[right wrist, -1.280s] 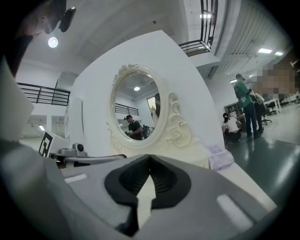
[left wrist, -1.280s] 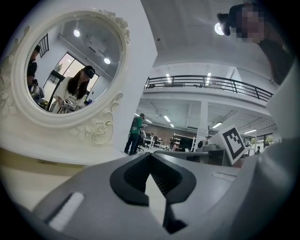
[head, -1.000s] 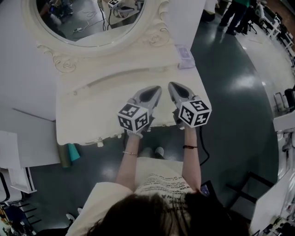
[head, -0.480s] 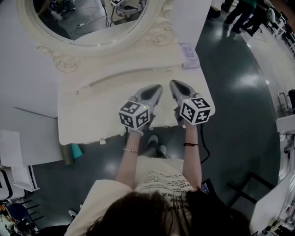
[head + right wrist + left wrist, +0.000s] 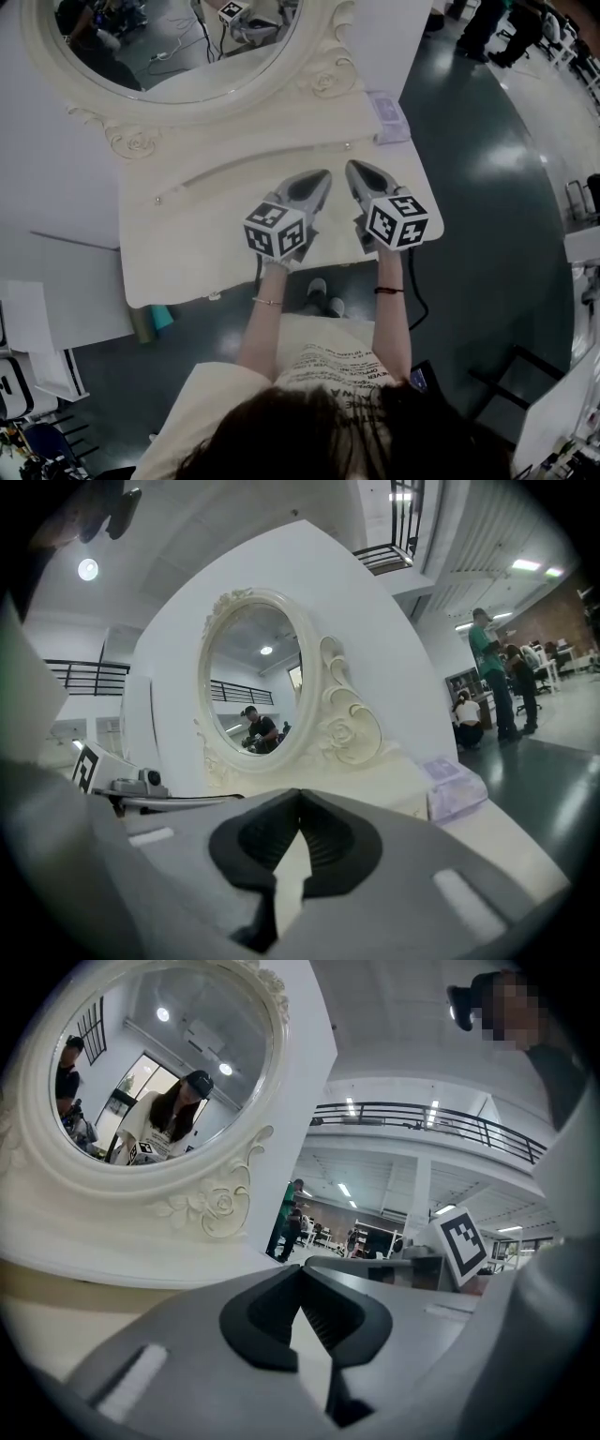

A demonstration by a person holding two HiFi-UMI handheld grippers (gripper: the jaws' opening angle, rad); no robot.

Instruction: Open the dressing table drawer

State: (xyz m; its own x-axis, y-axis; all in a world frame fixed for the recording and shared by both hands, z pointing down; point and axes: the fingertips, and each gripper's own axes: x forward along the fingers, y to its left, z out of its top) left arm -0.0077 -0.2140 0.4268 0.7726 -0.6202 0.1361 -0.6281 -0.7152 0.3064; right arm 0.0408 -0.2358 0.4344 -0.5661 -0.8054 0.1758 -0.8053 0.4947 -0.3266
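A glossy dark grey floor is seen, with pale patches of ceiling light reflected on it. A tall white wall panel is stood upon it. A black-railed upper gallery is run along the hall. Long white strip lamps and 1 round ceiling lamp are lit.

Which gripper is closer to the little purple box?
Right. In the head view the right gripper sits just below-left of the purple box; the left gripper is farther left.

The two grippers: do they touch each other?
Apart. The head view shows a strip of bare table top between the left gripper and the right gripper.
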